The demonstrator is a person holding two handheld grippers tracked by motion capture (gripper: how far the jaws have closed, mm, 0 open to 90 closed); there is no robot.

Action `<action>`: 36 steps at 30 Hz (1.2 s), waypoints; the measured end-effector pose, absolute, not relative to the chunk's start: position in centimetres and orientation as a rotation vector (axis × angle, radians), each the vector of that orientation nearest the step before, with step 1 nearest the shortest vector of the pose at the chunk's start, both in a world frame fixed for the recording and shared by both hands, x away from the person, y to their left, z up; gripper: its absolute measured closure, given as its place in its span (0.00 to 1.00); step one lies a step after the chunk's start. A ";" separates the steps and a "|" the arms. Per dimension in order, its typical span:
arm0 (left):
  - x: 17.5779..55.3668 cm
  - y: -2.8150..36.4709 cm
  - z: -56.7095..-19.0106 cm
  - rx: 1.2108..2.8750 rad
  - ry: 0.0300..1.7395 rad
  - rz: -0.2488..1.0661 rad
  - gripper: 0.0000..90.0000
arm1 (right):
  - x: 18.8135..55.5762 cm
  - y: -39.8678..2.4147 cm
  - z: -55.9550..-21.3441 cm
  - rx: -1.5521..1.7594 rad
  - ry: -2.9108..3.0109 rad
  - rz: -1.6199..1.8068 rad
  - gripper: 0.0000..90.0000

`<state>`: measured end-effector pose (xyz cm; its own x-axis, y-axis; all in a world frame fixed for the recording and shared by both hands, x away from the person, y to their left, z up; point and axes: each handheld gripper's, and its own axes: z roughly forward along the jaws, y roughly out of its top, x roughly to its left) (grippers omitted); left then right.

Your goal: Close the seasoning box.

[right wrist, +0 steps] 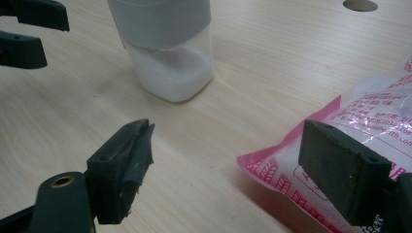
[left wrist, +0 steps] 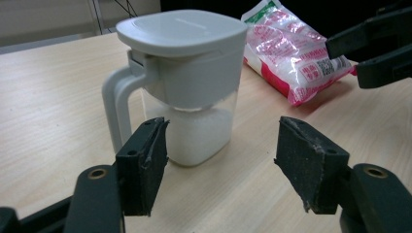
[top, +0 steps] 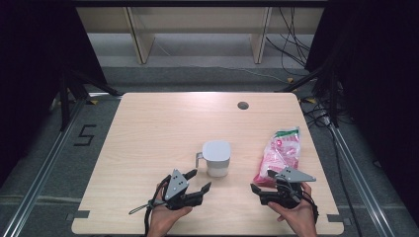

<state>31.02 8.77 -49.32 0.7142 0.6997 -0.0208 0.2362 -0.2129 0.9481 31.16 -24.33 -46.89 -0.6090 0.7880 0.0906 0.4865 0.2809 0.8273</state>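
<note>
Jaws of both the left gripper point(left wrist: 221, 162) and right gripper point(right wrist: 252, 174) stand apart, empty; the lidded grey-handled jug point(left wrist: 187, 82), upright, holds white granules.

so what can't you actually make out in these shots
- Bag print: too small and creased to read in the left gripper view; the frame edge cuts off the bag in the right gripper view.
- Jug lid and handle: cut off by the top edge, right gripper view.
- Jug contents: hidden under its lid, high view.
</note>
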 end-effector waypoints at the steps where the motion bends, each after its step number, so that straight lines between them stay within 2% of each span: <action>1: 30.8 8.5 -49.5 1.757 0.769 0.481 0.38 | 31.3 -24.4 -46.9 1.127 2.223 1.253 0.23; 15: 29.3 8.4 -51.4 1.795 0.800 0.480 0.36 | 31.0 -24.6 -47.2 1.132 2.224 1.257 0.23; 36: 29.1 7.9 -51.7 1.817 0.797 0.452 0.34 | 29.6 -24.7 -48.1 1.160 2.263 1.245 0.22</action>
<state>29.13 7.95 -51.66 0.7066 0.7048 -0.0630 0.3077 -0.2260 0.9242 29.60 -24.75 -48.11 -0.6245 0.7736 0.1071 0.5047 0.2951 0.8113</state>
